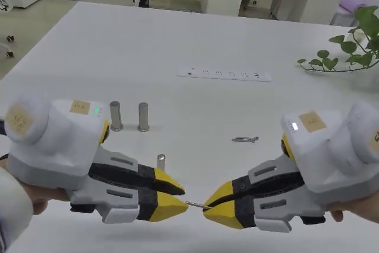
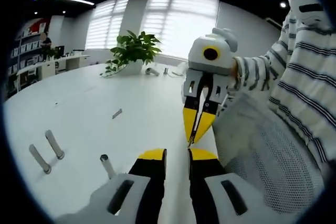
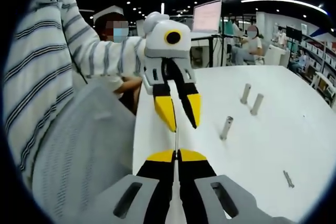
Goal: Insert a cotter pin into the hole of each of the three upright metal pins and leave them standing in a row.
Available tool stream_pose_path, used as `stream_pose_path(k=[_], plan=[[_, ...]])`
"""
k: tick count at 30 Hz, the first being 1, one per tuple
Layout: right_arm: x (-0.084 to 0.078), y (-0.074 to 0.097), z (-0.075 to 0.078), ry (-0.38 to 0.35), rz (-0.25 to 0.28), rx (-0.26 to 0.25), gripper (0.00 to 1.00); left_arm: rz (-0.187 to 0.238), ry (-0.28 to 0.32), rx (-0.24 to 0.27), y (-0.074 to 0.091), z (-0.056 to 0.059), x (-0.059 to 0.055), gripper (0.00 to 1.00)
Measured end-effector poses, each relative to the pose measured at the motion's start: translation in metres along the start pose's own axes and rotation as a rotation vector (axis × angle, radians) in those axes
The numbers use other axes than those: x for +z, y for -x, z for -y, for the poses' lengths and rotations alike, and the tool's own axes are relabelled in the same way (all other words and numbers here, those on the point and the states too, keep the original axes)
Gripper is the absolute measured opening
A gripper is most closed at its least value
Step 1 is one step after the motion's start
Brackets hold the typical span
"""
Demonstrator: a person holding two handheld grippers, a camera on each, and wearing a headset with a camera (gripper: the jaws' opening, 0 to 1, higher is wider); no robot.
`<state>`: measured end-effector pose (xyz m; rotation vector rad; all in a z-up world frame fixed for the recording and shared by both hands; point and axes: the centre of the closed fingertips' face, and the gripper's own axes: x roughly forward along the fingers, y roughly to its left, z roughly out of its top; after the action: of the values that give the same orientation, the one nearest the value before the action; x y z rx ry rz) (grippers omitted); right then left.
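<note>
Three upright metal pins stand on the white table: two side by side [image 1: 115, 115] [image 1: 143, 117] and a shorter-looking one [image 1: 161, 162] nearer me. In front of them my right gripper [image 1: 207, 208] is shut on a thin cotter pin [image 1: 195, 204], which points at my left gripper [image 1: 186, 199]. The left gripper view has its own jaws [image 2: 177, 153] open and the right gripper [image 2: 191, 141] facing them. In the right gripper view the cotter pin [image 3: 176, 136] sticks out of my shut jaws [image 3: 176, 155], and its tip reaches between the left gripper's [image 3: 182, 126] spread jaws.
More loose cotter pins [image 1: 244, 140] lie on the table to the right of the metal pins. A white power strip [image 1: 224, 74] lies farther back, and a leafy plant [image 1: 349, 45] hangs over the right edge. Chairs and desks stand beyond the table.
</note>
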<state>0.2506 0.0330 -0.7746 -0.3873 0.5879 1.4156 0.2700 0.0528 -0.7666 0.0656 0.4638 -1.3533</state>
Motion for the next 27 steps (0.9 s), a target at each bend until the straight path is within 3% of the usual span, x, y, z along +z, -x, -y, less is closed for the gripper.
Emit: stream_pose_path(k=[4, 7, 9, 12, 16, 18, 27], plan=[[-0.003, -0.001, 0.003, 0.001, -0.014, -0.006, 0.04, 0.018, 0.01, 0.075, 0.003, -0.016, -0.004, 0.22], [-0.006, -0.005, 0.008, 0.015, -0.038, -0.015, 0.04, 0.076, 0.106, 0.127, 0.006, -0.031, -0.006, 0.27], [-0.007, -0.007, 0.011, 0.013, -0.049, -0.027, 0.04, 0.094, 0.109, 0.176, 0.009, -0.042, -0.009, 0.27], [-0.007, -0.009, 0.018, -0.007, -0.061, -0.054, 0.04, 0.08, 0.129, 0.209, 0.01, -0.05, -0.018, 0.27], [-0.006, -0.014, 0.028, -0.02, -0.072, -0.089, 0.03, 0.032, 0.129, 0.337, 0.016, -0.074, -0.036, 0.32], [-0.004, -0.016, 0.032, -0.035, -0.065, -0.104, 0.03, -0.006, 0.098, 0.396, 0.018, -0.086, -0.045, 0.34], [-0.003, -0.026, 0.06, -0.074, -0.1, -0.205, 0.03, -0.025, 0.085, 0.377, -0.003, -0.096, -0.053, 0.36]])
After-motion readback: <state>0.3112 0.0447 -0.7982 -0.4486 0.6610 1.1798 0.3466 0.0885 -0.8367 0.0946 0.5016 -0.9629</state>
